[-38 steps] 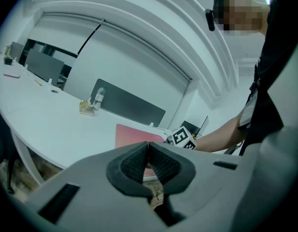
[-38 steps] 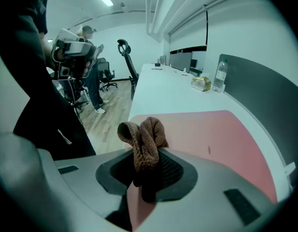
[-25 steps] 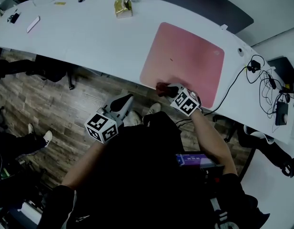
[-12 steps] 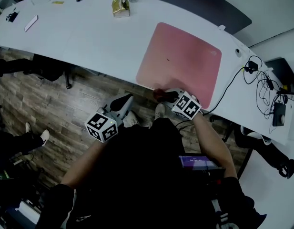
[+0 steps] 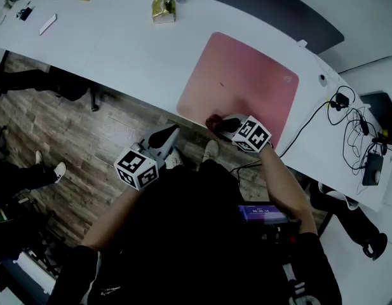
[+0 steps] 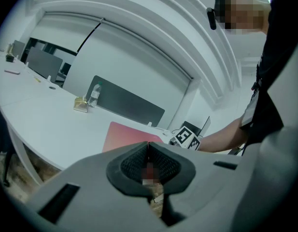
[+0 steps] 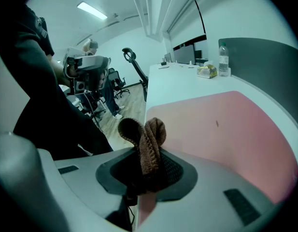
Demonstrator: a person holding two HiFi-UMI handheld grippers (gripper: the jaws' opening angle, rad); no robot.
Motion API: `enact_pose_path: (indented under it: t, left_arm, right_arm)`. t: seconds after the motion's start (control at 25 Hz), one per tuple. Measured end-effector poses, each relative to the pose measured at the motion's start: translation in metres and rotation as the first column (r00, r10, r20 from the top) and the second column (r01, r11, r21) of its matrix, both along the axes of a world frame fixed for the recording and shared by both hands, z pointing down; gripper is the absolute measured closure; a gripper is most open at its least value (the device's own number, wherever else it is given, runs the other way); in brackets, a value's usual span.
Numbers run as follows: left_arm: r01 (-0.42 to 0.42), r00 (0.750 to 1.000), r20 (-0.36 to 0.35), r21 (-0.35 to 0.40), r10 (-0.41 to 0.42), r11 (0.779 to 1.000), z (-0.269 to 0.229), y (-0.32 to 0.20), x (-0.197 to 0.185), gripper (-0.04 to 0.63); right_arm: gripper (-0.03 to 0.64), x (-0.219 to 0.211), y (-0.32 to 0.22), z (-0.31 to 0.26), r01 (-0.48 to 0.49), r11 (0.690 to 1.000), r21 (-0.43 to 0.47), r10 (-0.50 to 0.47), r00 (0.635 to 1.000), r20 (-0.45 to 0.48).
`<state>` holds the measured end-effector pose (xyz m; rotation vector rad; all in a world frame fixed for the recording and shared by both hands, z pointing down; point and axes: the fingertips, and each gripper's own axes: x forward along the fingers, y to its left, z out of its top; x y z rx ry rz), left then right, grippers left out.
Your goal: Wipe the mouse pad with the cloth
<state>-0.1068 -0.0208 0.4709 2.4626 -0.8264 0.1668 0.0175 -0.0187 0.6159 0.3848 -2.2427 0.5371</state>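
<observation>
Tightly on the cloth (image 7: pixel 149 139) — right claw (image 7: pixel 147 174), at mouse pad (image 5: pixel 246 88) edge.

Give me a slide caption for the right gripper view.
Right gripper clamped on a brown knitted cloth at the near edge of a pink mouse pad on a white desk.

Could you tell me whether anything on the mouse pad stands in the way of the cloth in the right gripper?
Nothing visible does. The right gripper holds the brown knitted cloth at the near edge of the pink rectangular mouse pad, whose surface is bare but for a tiny dark speck farther in.
</observation>
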Motion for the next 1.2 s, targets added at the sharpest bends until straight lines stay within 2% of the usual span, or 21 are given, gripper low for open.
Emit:
enact_pose_path:
  t: [0.52,0.92,1.2]
  left_arm:
    - [0.118,0.993,0.028,-0.032,-0.118,0.992,0.008,-0.009,0.041,0.586]
    - [0.184,0.981,0.058,-0.016,-0.183,0.983,0.005,-0.015,0.071,0.586]
    - [0.227,0.972,0.057,-0.005,-0.226,0.974,-0.001,-0.016,0.089,0.586]
  right_arm:
    - [0.505,0.063,-0.069,0.002,0.037,0.996,0.084,-0.033,0.998,-0.045]
    - [0.505,0.105,-0.13,0.002,0.064,0.985,0.158,-0.051,0.995,-0.085]
    - [0.505,0.132,-0.176,0.002,0.015,0.98,0.199,0.004,0.995,-0.096]
